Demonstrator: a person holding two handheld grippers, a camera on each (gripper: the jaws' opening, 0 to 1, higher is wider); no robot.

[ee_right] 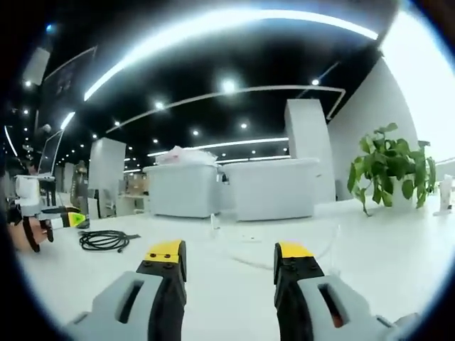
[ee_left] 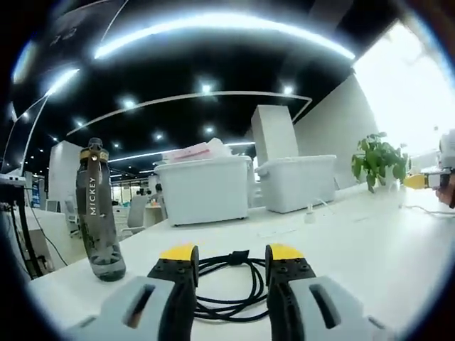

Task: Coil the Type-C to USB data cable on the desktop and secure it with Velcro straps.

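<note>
Left gripper view, left to right. A smoky translucent bottle (ee_left: 97, 213), slim and waisted, stood upright on the white desk (ee_left: 370, 249) just beside your left gripper (ee_left: 231, 264). Its jaws stood parted and held nothing; the black cable (ee_left: 227, 284), already lying in loose round loops, sat on the desk between and just beyond the yellow tips. Had you swung left while reaching, I judge the bottle could have tipped, being tall and narrow. The cable looked springy and glossy; a pinch on one strand alone would likely have let the other loops splay. No Velcro strap could be made out.

Right gripper view, left to right. The same coil (ee_right: 104, 240) lay well apart from your right gripper (ee_right: 231, 257), whose jaws were likewise spread and empty. A thin white cord (ee_right: 284, 249) trailed across the smooth desk ahead and could have snagged a jaw. Two matte white plastic bins (ee_right: 270, 188) and a leafy plant (ee_right: 391, 167) stood behind.
</note>
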